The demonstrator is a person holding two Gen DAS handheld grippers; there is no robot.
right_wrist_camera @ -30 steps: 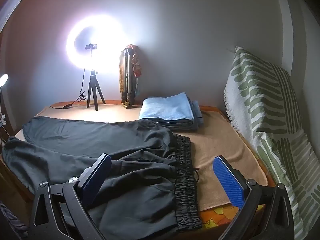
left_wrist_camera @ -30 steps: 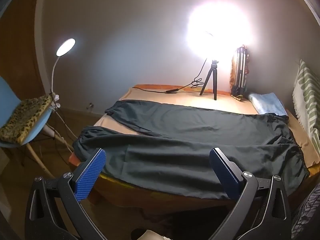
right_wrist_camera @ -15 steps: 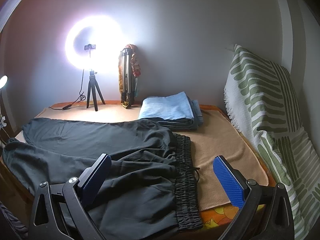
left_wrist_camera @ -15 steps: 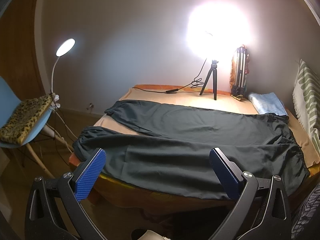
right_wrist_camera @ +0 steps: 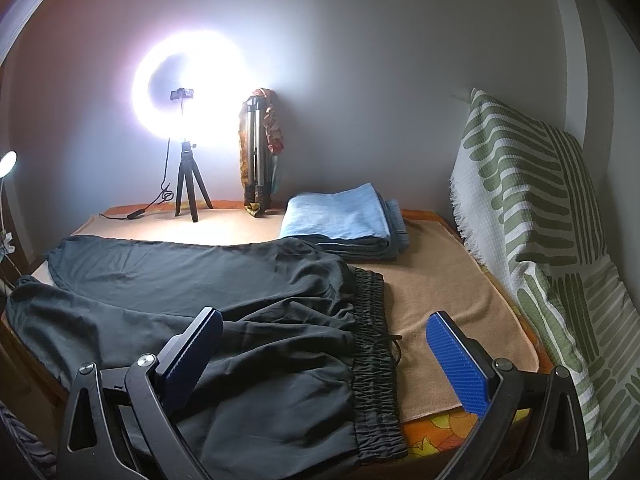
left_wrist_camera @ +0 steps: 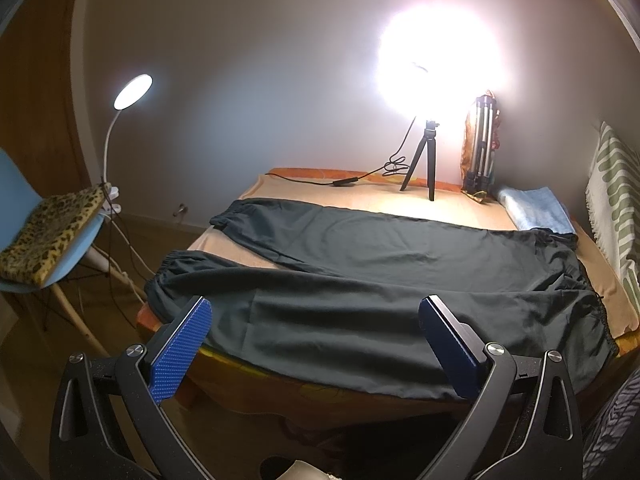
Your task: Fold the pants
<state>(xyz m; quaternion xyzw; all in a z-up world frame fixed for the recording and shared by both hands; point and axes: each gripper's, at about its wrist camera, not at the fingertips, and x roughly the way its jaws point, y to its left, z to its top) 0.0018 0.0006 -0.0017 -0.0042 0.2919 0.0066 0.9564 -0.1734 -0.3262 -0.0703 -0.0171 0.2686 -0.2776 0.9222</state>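
Dark grey pants [left_wrist_camera: 360, 280] lie spread flat across the bed, legs apart toward the left, elastic waistband [right_wrist_camera: 374, 344] at the right. The near leg hangs over the bed's front edge. My left gripper [left_wrist_camera: 316, 340] is open and empty, held above the near leg in front of the bed. My right gripper [right_wrist_camera: 324, 348] is open and empty, above the waistband end; the pants show there too [right_wrist_camera: 200, 288].
A tan cover [right_wrist_camera: 444, 292] lies on the bed. A ring light on a tripod [left_wrist_camera: 424, 168], a folded tripod [left_wrist_camera: 482, 140] and folded blue cloth [right_wrist_camera: 344, 220] stand at the back. A green-patterned blanket [right_wrist_camera: 540, 220] is at the right. A blue chair [left_wrist_camera: 44, 248] and lamp [left_wrist_camera: 132, 86] stand left.
Almost nothing has changed. Both grippers stay open and hold nearly still above the pants.
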